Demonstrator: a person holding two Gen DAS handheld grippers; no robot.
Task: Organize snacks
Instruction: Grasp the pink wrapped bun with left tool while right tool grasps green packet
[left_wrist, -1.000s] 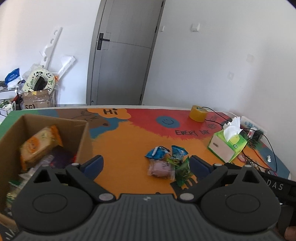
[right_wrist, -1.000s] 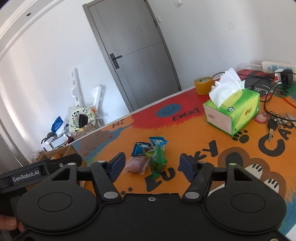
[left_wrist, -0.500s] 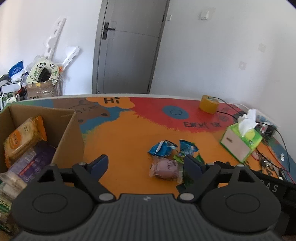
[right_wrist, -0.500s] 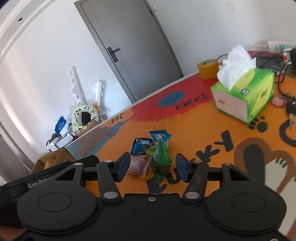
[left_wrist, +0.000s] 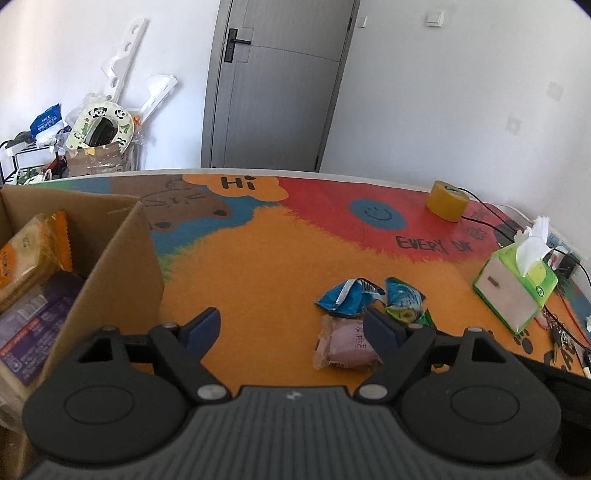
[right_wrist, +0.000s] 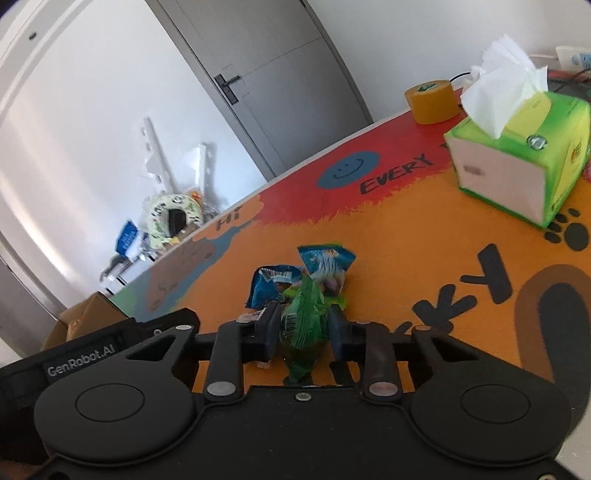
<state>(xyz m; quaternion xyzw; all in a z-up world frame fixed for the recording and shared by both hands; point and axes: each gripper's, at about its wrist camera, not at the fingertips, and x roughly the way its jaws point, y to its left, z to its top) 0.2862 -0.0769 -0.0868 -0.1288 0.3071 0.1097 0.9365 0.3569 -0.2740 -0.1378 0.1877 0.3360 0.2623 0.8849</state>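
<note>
Left gripper (left_wrist: 291, 326) of mine hangs with jaws wide apart, narrowing, nothing between them; the cardboard box (left_wrist: 122, 266) sits far left, a pink packet (left_wrist: 345, 347) lower right. Right gripper (right_wrist: 301, 326) is closing on a green packet (right_wrist: 303, 321) at lower centre, pads pressing its sides. I should pinch squarely, then lift clear of the blue packets (right_wrist: 271, 286).
</note>
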